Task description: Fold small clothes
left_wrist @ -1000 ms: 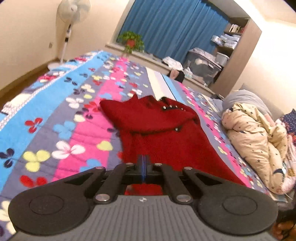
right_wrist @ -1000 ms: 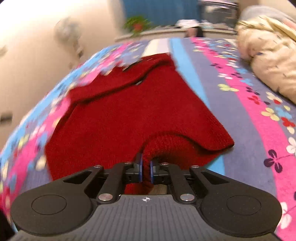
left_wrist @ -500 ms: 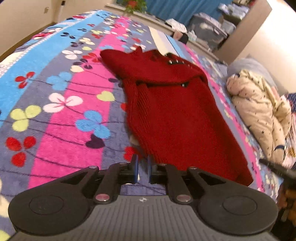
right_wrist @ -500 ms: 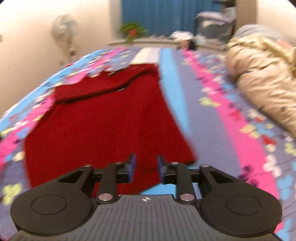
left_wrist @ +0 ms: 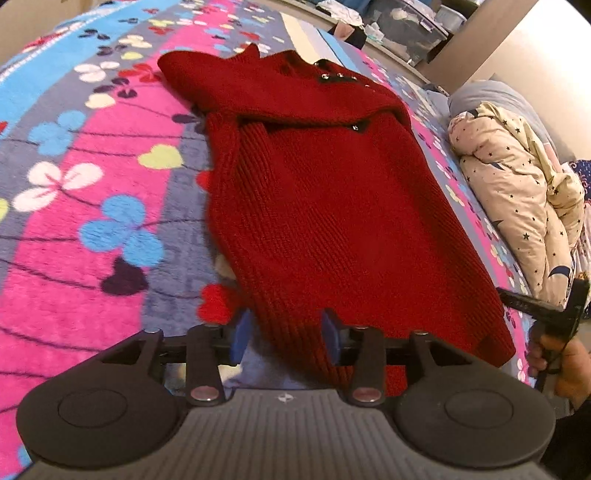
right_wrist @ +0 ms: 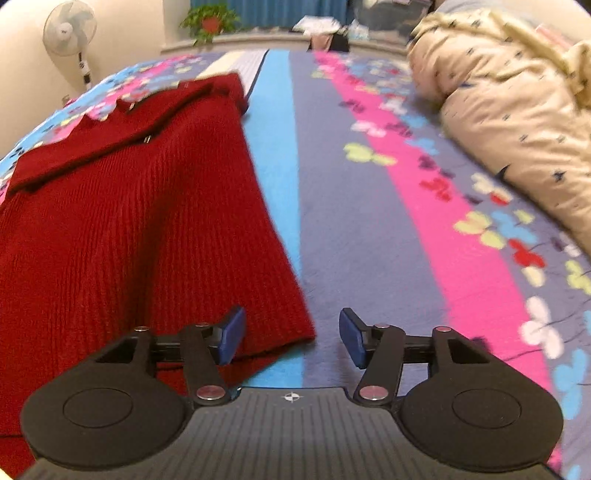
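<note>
A dark red knit sweater [left_wrist: 325, 206] lies flat on the flowered bedspread [left_wrist: 92, 192], sleeves folded across its top. My left gripper [left_wrist: 284, 334] hovers at the sweater's near left hem corner. Its jaws are opening, the hem lies between the blue pads [left_wrist: 240, 332] and they do not press it. In the right wrist view the sweater [right_wrist: 129, 229] fills the left half. My right gripper [right_wrist: 291, 336] is at the near right hem corner with its jaws opening. The corner lies loose between its pads [right_wrist: 231, 334]. A hand holding the right gripper [left_wrist: 554, 317] shows at the left view's right edge.
A bundled cream quilt with dark stars [left_wrist: 517, 192] lies along the right side of the bed, also large in the right wrist view as the quilt [right_wrist: 517, 110]. A standing fan [right_wrist: 70, 33], a potted plant [right_wrist: 210, 20] and storage boxes [left_wrist: 410, 22] stand beyond the bed.
Both grippers were shut on the sweater's hem a second ago; both have lowered toward the bed and opened, and the hem now lies flat. The right view shifted toward the sweater's right edge.
</note>
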The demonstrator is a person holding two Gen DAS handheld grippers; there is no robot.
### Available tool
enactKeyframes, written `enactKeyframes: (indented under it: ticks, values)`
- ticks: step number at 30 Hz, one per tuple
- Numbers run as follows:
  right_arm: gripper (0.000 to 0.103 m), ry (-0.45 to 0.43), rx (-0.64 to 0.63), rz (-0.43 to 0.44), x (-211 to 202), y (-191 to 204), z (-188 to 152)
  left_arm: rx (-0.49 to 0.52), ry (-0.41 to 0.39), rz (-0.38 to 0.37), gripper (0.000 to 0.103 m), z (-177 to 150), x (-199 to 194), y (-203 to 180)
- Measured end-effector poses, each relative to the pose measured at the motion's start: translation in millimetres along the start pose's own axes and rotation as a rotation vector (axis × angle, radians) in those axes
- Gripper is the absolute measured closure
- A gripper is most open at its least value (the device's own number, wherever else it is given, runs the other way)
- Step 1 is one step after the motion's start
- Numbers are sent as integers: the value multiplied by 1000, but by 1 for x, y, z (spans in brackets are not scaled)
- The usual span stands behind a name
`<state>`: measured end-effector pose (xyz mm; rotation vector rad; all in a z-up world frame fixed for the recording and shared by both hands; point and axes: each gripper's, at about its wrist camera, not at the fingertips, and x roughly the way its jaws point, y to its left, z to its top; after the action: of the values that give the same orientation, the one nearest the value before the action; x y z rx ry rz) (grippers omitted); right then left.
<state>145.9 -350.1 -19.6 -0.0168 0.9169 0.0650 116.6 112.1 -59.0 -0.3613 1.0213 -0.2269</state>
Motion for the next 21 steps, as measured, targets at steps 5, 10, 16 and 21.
enactKeyframes:
  ticks: [5,10,16,21]
  values:
    - [50,-9,-34,14,10,11,2,-45,11,14,54,6,19,2]
    - [90,-41,-86,2,3,20,1,43,11,53,63,2,32,-11]
    - [97,-63,-43,-1,-34,10,-8,169,-129,15,90,-1,-11,-22]
    - [97,-67,21,19,-73,-19,-29,139,-246,3,91,-1,-74,9]
